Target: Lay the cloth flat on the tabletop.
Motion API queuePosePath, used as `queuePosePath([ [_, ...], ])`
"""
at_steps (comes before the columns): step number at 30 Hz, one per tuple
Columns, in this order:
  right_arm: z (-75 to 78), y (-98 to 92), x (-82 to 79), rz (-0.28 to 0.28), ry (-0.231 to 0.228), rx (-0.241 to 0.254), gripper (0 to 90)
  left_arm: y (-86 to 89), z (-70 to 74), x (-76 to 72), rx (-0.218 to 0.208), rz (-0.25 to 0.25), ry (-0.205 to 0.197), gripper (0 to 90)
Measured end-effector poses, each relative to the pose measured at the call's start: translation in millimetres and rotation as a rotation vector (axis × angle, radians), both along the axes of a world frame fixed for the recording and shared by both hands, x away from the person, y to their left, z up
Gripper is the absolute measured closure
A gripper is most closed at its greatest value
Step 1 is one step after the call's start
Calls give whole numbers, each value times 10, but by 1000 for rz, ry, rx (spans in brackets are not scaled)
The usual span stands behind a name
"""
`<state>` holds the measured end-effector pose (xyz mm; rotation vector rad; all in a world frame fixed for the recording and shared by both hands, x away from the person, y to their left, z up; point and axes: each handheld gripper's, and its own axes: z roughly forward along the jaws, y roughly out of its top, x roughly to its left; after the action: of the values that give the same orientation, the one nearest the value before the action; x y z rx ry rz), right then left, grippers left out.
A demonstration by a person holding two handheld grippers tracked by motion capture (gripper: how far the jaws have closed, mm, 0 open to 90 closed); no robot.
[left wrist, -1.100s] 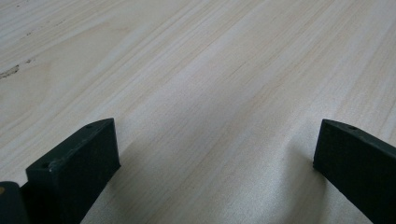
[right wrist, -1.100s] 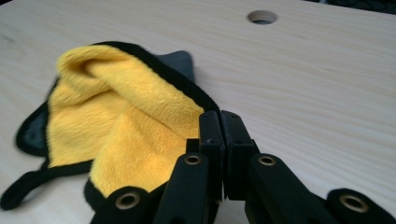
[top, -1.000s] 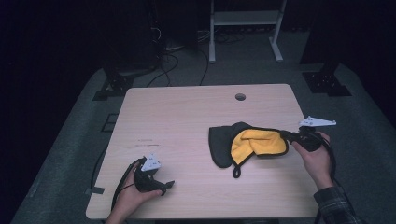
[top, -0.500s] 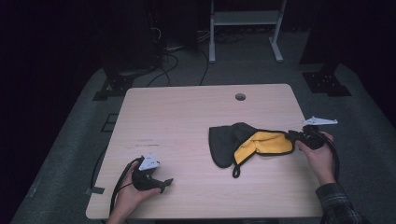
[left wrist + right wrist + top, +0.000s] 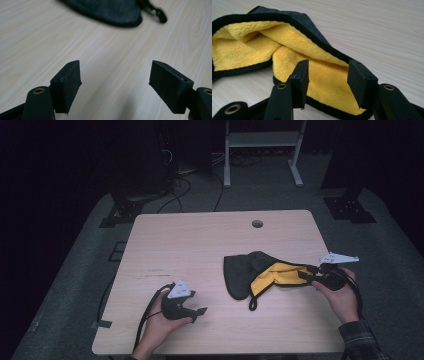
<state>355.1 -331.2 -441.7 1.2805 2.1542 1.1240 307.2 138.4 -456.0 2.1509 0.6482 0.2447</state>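
A dark grey fabric piece with yellow fleece lining [image 5: 260,272] lies crumpled on the right half of the wooden table [image 5: 200,245]. My right gripper [image 5: 306,272] sits at its right edge. In the right gripper view the jaws [image 5: 328,80] stand apart over the yellow lining [image 5: 244,47]; they have just been opening, and the pads do not press the cloth between them. My left gripper [image 5: 202,311] is near the front left, pointing at the fabric. Its jaws [image 5: 115,82] have just been closing with nothing between them and still stand open. The dark fabric [image 5: 112,10] lies ahead.
A short black strap loop [image 5: 252,305] trails from the fabric toward the front edge. A round cable hole [image 5: 257,223] sits near the table's far edge. Behind the table stand a white metal frame [image 5: 260,140] and loose cables on the dark floor.
My right gripper's jaws have opened off the fabric's right edge. My left hand has slid right along the table's front, toward the fabric.
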Motion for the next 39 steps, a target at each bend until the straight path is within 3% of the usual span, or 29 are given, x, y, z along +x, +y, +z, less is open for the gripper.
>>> queuePosePath([
  [2,-11,21,-17,11,4,-2,503,-139,15,29,-8,-25,0,241],
  [3,-29,36,-34,22,8,-4,499,-291,15,62,-20,-48,3,247],
  [5,-39,44,-41,28,14,-8,496,-359,12,81,-17,-58,3,256],
  [6,-59,55,-54,35,18,-10,492,-497,-4,123,-17,-71,9,257],
  [7,-59,55,-54,35,18,-10,492,-497,-4,123,-17,-71,9,258],
  [10,-80,72,-59,44,23,-12,489,-763,-43,208,-37,-107,30,283],
  [11,-80,72,-59,44,23,-12,489,-763,-43,208,-37,-107,30,288],
  [12,-82,81,-57,46,22,-13,490,-894,-59,246,-42,-118,37,291],
  [13,-82,81,-57,46,22,-13,490,-894,-59,246,-42,-118,37,299],
  [18,-89,91,-55,51,23,-15,490,-1217,-102,330,-45,-144,56,308],
  [27,-88,62,-64,50,16,-10,495,-1379,-187,395,-36,-147,75,347],
  [32,-89,59,-61,49,15,-11,499,-1469,-213,398,-6,-150,52,384],
  [35,-88,60,-62,51,13,-12,502,-1496,-221,397,7,-140,38,458],
  [39,-90,56,-60,50,15,-13,509,-1493,-208,422,42,-102,20,636],
])
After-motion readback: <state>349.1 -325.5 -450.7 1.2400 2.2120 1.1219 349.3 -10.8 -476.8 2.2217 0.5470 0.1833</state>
